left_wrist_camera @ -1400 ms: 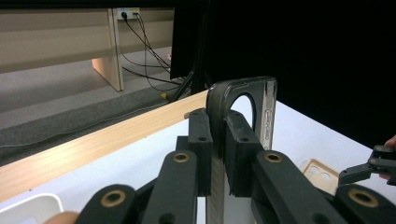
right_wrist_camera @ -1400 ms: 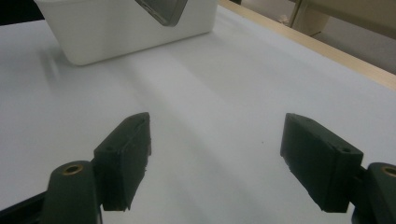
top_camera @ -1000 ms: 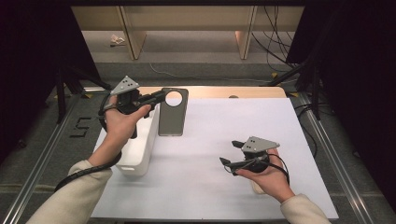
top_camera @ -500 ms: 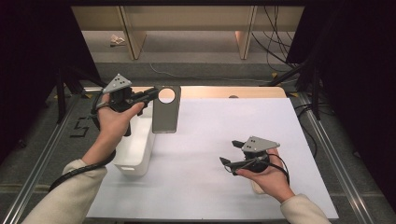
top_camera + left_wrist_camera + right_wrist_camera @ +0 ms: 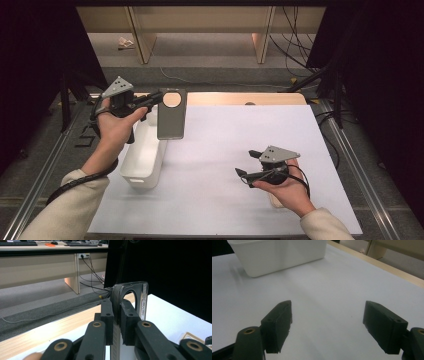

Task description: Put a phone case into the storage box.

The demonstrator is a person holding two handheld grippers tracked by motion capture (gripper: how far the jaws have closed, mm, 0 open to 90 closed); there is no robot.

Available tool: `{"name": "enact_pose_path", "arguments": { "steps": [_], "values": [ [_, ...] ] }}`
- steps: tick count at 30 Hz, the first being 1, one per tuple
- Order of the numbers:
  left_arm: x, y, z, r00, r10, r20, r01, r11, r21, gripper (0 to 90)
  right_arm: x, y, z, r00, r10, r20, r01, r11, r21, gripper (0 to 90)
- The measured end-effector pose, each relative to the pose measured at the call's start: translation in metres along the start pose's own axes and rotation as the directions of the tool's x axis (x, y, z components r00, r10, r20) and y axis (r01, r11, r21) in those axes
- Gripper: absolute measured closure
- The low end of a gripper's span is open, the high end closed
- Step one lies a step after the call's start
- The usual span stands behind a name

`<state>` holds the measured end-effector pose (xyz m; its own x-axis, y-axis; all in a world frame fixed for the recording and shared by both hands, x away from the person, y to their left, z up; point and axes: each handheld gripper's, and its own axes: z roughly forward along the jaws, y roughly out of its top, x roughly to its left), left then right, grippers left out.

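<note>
**Left gripper pinching the grey board above the bin, right gripper idle and spread**

We see the left gripper near the counter's far-left corner, jaws pressed onto the dark grey board. It's a flat rectangular plate with a round hole at its far end. The grip is on the board's left edge, up by the hole. The board is off the counter, roughly level from above, partly over the far end of the white bin.

In the left gripper view the board stands edge-on between the pads, clamped tight on both faces, its cut-out loop poking out past the fingertips.

The white bin sits along the counter's left edge, long side running front to back. We can't tell what's inside it.

The right gripper rests low near the front-right part of the counter, well apart from board and bin. Jaws are spread wide with nothing between them, just bare white counter. It's pointing toward the bin.
</note>
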<state>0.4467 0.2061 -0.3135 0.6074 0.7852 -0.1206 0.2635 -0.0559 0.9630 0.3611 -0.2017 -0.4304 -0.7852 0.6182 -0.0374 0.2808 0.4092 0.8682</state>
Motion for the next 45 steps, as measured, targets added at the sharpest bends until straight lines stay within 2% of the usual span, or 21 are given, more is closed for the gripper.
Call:
{"name": "enact_pose_path", "arguments": {
  "steps": [19, 34, 45],
  "values": [
    [0.020, 0.000, -0.007, 0.9995, -0.009, -0.031, 0.009, 0.9999, -0.011, 82.2, 0.000, 0.000, 0.001, 1.0000, -0.002, 0.001, 0.002, 1.000, 0.004, 24.3],
    [0.034, 0.000, -0.011, 0.9988, -0.001, -0.049, 0.000, 0.9999, -0.014, 82.2, 0.000, 0.000, 0.001, 1.0000, 0.000, 0.002, 0.000, 1.000, 0.005, 24.3],
    [0.045, 0.002, -0.013, 0.9989, 0.013, -0.044, -0.014, 0.9996, -0.023, 82.2, -0.001, 0.000, 0.001, 1.0000, 0.001, 0.002, -0.001, 1.000, 0.002, 24.4]
  ]
}}
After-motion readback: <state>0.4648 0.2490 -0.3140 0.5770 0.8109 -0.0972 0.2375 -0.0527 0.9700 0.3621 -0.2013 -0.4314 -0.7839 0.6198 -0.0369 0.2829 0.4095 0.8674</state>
